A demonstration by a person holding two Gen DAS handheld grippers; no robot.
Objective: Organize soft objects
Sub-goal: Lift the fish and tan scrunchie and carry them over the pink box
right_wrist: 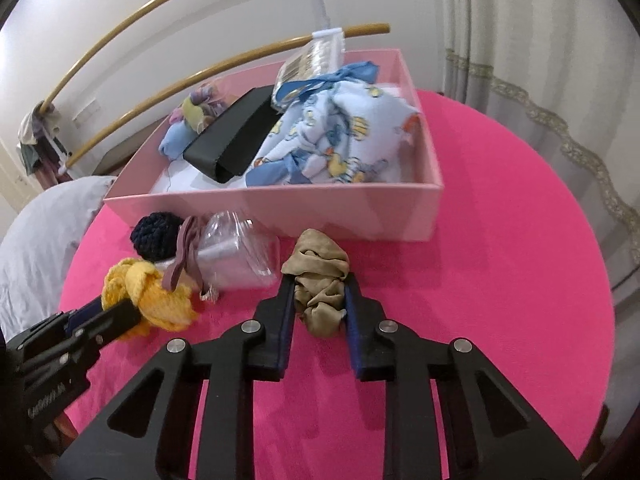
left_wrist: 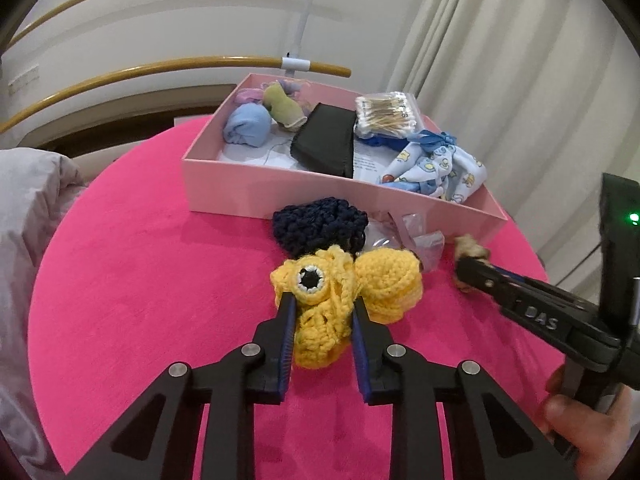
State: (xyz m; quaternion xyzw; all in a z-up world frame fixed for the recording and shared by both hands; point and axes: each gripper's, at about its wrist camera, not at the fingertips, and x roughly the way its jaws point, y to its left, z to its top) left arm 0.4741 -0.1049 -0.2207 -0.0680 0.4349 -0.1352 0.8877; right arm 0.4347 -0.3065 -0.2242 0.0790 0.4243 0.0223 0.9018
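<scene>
Left wrist view: the left gripper (left_wrist: 324, 308) has its fingers (left_wrist: 289, 320) clamped on a yellow crocheted toy (left_wrist: 344, 296), a lumpy piece of thick yarn with a round black-and-white eye facing up. Its long axis runs away from the camera and off to the right, toward the pink box (left_wrist: 320, 196). The toy sits near the middle of the desk (left_wrist: 140, 280), which is covered in fuzzy pink fabric. Just behind it lie a dark blue crocheted piece (left_wrist: 320, 224) and a crinkled clear plastic bag (left_wrist: 404, 236), both close to the box's front wall. At the right, the right gripper (left_wrist: 466, 272) pinches a tan cloth (left_wrist: 472, 246).

Right wrist view: the fingers (right_wrist: 286, 304) of the right gripper (right_wrist: 320, 300) are closed on the tan cloth (right_wrist: 320, 280), a thin, wrinkled, bunched fabric whose length runs straight away from the camera, resting just in front of the box (right_wrist: 280, 208). The rigid box holds a soft printed blue cloth (right_wrist: 332, 136), a flat black case (right_wrist: 236, 136), rolled socks (right_wrist: 176, 140) and a packet of cotton swabs (right_wrist: 316, 56). At the left, the left gripper (right_wrist: 120, 312) grips the yellow toy (right_wrist: 160, 296).
</scene>
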